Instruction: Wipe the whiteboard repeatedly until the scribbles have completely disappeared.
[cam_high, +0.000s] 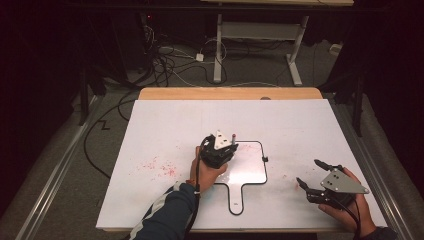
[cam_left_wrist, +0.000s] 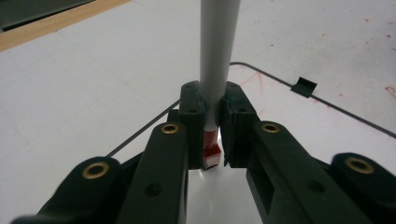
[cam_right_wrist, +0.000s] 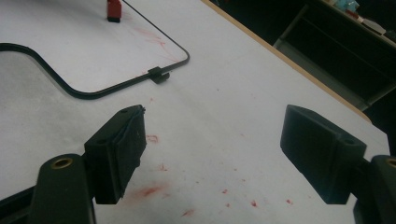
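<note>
My left gripper (cam_high: 220, 148) stands over the top left corner of a small black-rimmed whiteboard (cam_high: 248, 169) with a handle. In the left gripper view its jaws (cam_left_wrist: 212, 100) are shut on a marker (cam_left_wrist: 217, 56) with a grey barrel and a red end, and the red end points down at the board (cam_left_wrist: 289, 121). That red end (cam_right_wrist: 113, 10) also shows far off in the right gripper view, resting on the board (cam_right_wrist: 70, 46). My right gripper (cam_high: 310, 172) lies to the right of the board, held low over the table, jaws (cam_right_wrist: 212, 144) wide open with nothing between them.
The white table top (cam_high: 300, 125) carries red smears left of the board (cam_high: 160, 167) and red specks under the right gripper (cam_right_wrist: 154, 189). A small black clip (cam_high: 265, 159) sits on the board's right rim. Cables and a desk frame lie on the floor beyond.
</note>
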